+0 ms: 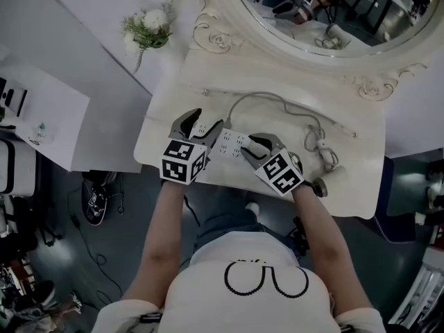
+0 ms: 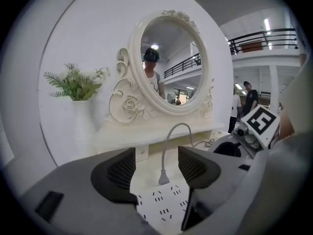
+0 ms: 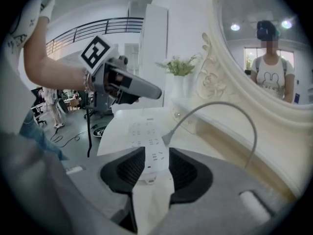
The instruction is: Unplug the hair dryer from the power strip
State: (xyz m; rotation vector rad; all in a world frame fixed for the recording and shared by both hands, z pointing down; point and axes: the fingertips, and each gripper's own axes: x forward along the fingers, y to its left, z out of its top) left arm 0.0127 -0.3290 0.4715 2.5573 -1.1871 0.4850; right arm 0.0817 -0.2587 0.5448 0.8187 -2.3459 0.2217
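Right gripper [image 3: 152, 168]: fingers closed on the near end of the power strip [image 3: 146, 136], with the pads pressing both its long sides. In the head view the same gripper [image 1: 254, 144] sits at the strip's [image 1: 232, 144] 4 o'clock end. The strip lies on the white surface [image 1: 173, 109].

Left gripper [image 2: 156, 168]: fingers wide open, holding nothing. In the head view it [image 1: 200, 123] is at the strip's 9 o'clock, just beside it. Looking through the open fingers I see the plug [image 2: 164, 178] standing at the far edge of the strip [image 2: 161, 204], clear of both pads.

Plug in the right gripper view [image 3: 167, 139]: it's against the strip's right edge, with the cord rising from it. I can't tell if the prongs are seated.

The grey cord [image 1: 263, 96] arcs from the strip toward 12 o'clock, then runs across to 3 o'clock. The hair dryer [image 1: 326, 159] lies on the surface at the strip's 3 o'clock, well apart from it and just past the right gripper.

The oval mirror [image 1: 347, 12] is at 12 o'clock, and the flowers [image 1: 149, 30] are at 10 o'clock.
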